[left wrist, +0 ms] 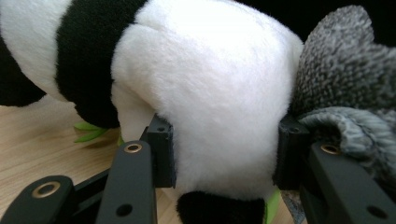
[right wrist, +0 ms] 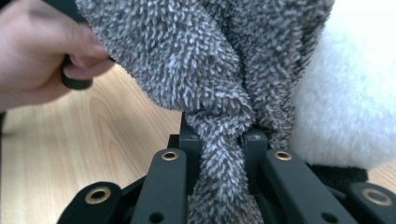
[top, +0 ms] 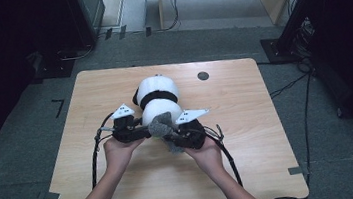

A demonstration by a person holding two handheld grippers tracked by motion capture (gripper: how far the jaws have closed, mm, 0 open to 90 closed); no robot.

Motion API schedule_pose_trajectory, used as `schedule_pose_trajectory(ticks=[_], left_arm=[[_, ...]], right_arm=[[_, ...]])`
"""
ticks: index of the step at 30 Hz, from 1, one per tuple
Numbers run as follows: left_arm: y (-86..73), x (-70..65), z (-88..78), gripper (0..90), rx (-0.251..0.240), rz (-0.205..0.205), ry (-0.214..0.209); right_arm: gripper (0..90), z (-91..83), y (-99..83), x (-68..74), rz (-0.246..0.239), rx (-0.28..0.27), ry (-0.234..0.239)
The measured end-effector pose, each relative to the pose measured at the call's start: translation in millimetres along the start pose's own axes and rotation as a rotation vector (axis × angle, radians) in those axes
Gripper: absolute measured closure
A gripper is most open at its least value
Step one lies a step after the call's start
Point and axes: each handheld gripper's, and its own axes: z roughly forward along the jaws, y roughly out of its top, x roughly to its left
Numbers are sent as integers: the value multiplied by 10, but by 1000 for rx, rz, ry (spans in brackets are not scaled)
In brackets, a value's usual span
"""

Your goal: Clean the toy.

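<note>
Forearms: two bare arms came in from the bottom of the high view, nearest the camera, each hand holding a gripper.
Desk [top: 249,136]: pale wood, bearing everything else.
Plush panda [top: 157,99]: white with a black band, lying at the desk's middle, just beyond the hands.
Grey cloth [top: 160,126]: shaggy towel fabric, bunched against the panda's near end, between the two grippers.
Left gripper [left wrist: 224,154]: jaws were clamped on the panda's white body, one pad pressed into the fur on each side.
Right gripper [right wrist: 222,149]: jaws were pinched together on a twisted fold of the grey cloth.
Green scraps [left wrist: 91,130]: small leaf-like bits lying under the panda; what they belong to cannot be told.
Risk: the pinch on the cloth looked narrow, so a hard pull could slip the fold out; the soft fur could also squirm from the left gripper and let the panda roll.
</note>
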Motion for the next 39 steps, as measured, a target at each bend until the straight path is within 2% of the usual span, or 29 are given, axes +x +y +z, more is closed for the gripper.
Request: schedule_pose_trajectory(ticks=[3,7,10,13,16,19,24,30,34,39], left_arm=[[4,13,-5,533,-4,-12,-3],[25,67,-62,534,-35,-37,-30],[32,90,-86,533,-36,-41,-34],[34,105,-95,533,-36,-47,-36],[40,110,-112,533,-38,-45,-44],[57,125,-132,532,-41,-50,-63],[75,134,-171,530,-41,-51,-90],[84,142,-233,531,-43,-38,-126],[101,124,-282,529,-40,-1,-121],[91,171,-329,525,-29,14,-113]], right_arm=[[777,21,-39,-28,3,16,1],[777,67,-79,-35,-27,68,-36],[777,85,-103,-81,-8,58,-28],[777,107,-117,-102,-31,69,-47],[777,118,-159,-166,-14,79,-60],[777,116,-191,-230,6,86,-70],[777,77,-190,-286,6,76,-92],[776,35,-236,-442,55,100,-143],[776,-51,-251,-581,108,84,-179],[771,-162,-272,-739,160,68,-229]])
